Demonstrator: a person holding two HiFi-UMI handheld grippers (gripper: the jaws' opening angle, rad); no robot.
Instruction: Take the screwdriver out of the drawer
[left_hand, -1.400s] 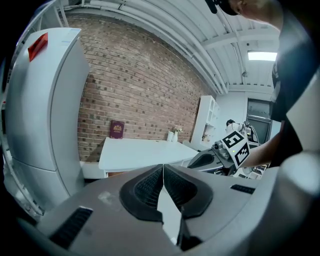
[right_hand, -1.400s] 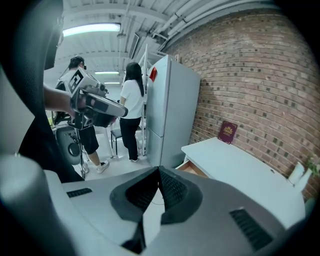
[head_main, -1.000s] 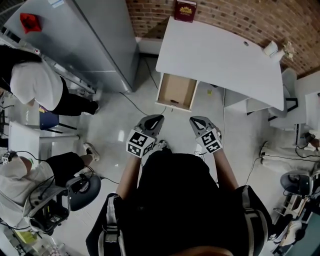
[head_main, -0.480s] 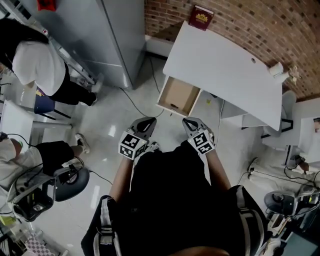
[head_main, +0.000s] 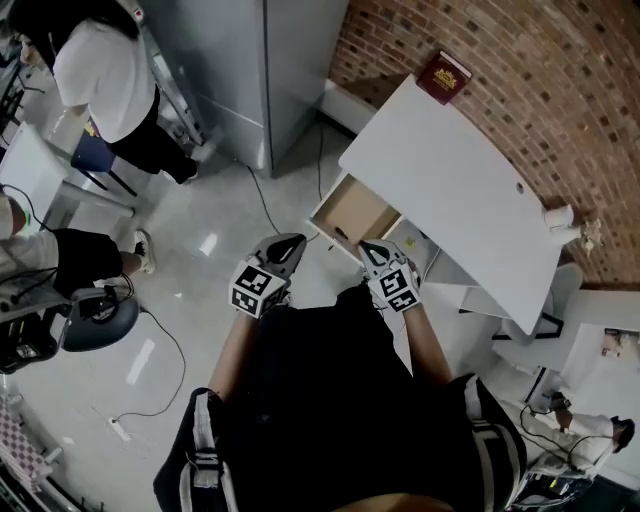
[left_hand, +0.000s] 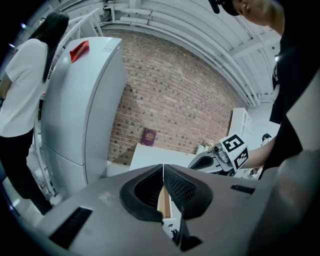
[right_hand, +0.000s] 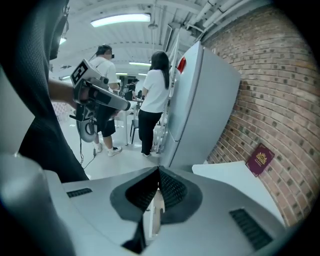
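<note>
The wooden drawer (head_main: 352, 211) stands pulled out from the white desk (head_main: 450, 190). A small dark thing (head_main: 341, 232) lies at its front edge; whether it is the screwdriver is too small to tell. My left gripper (head_main: 293, 241) hovers just left of the drawer front, jaws pressed together and empty. My right gripper (head_main: 369, 247) hangs at the drawer's near right corner, also shut and empty. In the left gripper view the left gripper (left_hand: 163, 166) points at the desk (left_hand: 150, 156), with the right gripper (left_hand: 220, 157) beside it. The right gripper (right_hand: 159, 170) in its own view faces the room.
A tall grey cabinet (head_main: 260, 70) stands left of the desk. A dark red book (head_main: 444, 76) lies on the desk's far corner against the brick wall (head_main: 520, 60). People (head_main: 105, 80) and a chair (head_main: 95, 315) are at the left. A cable (head_main: 170, 345) runs over the floor.
The person has stepped closer to the desk. Both grippers have moved forward and now sit right at the open drawer's front. Both have stayed shut.
</note>
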